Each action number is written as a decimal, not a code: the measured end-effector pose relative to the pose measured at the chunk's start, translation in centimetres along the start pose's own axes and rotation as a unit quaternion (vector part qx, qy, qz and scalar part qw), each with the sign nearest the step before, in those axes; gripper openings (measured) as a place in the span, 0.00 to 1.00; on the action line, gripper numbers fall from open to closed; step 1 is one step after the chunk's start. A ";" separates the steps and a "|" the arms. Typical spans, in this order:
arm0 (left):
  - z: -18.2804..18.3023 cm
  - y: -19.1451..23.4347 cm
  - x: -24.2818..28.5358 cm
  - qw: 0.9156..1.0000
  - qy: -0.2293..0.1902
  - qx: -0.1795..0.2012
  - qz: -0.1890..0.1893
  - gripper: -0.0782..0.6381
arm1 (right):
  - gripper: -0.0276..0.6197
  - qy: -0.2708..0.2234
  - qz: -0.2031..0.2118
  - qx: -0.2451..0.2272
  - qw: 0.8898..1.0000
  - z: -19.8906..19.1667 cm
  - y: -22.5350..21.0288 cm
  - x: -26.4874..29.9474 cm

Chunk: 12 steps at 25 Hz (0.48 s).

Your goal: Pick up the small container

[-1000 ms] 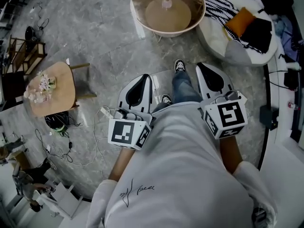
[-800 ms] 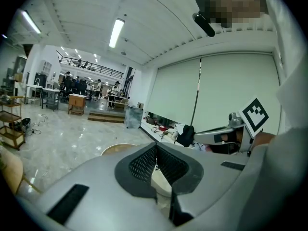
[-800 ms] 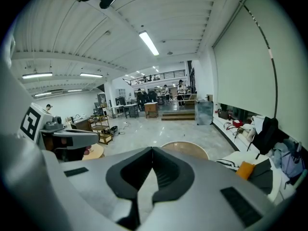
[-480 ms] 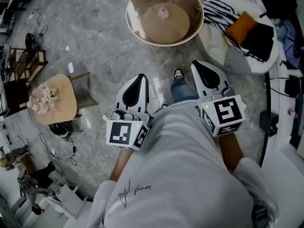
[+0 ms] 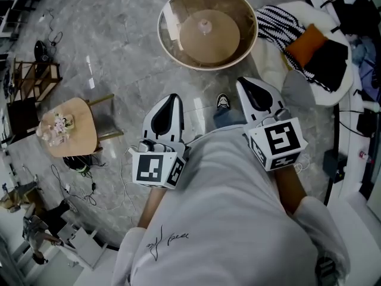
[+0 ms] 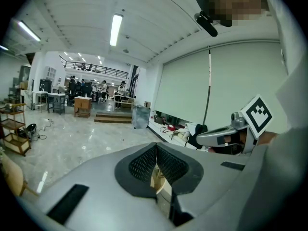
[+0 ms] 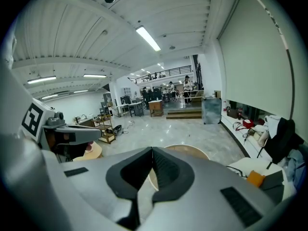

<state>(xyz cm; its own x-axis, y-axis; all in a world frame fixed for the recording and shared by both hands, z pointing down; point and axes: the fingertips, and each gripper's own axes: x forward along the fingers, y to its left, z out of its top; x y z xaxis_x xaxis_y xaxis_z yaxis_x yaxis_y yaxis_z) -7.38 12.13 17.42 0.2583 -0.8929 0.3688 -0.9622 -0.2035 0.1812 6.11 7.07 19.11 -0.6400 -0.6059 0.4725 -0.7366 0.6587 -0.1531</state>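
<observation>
Since nothing's in reach, L gripper [image 5: 172,98] & R gripper [image 5: 245,83] sit closed, empty, facing far round table [image 5: 172,8].

Grey marbled floor [image 5: 119,40] — tan round table [image 5: 208,36] — black-and-white striped cloth [image 5: 278,21].

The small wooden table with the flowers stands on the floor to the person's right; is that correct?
Not quite: the small wooden table with the flowers stands on the floor to the person's left, as the head view shows.
</observation>
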 end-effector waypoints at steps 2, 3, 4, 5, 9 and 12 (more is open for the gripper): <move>0.3 0.0 0.9 1.000 0.000 0.001 0.007 0.13 | 0.07 0.000 0.006 0.002 1.000 0.1 -0.9 0.6; 0.3 -0.1 1.3 1.000 0.001 0.001 0.010 0.13 | 0.07 0.001 0.009 0.001 1.000 0.1 -1.3 0.9; 0.4 -0.1 1.7 1.000 0.002 0.003 0.011 0.13 | 0.07 0.002 0.013 -0.001 1.000 0.1 -1.6 1.2; 0.4 -0.2 2.1 1.000 0.004 0.005 0.012 0.13 | 0.07 0.003 0.017 -0.003 1.000 0.1 -1.9 1.5; 0.5 -0.1 3.3 1.000 0.009 0.005 0.029 0.13 | 0.07 0.007 0.035 -0.009 0.999 0.2 -2.9 2.5; 0.6 -0.3 4.1 0.999 0.014 0.009 0.039 0.13 | 0.07 0.009 0.047 -0.010 0.999 0.0 -3.5 3.0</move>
<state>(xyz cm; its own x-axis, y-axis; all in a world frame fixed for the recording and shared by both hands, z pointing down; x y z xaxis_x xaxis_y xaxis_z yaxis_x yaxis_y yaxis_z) -6.06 8.29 18.34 0.1849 -0.8944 0.4072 -0.9807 -0.1414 0.1348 6.75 2.91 21.06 -0.7026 -0.5328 0.4717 -0.6683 0.7216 -0.1804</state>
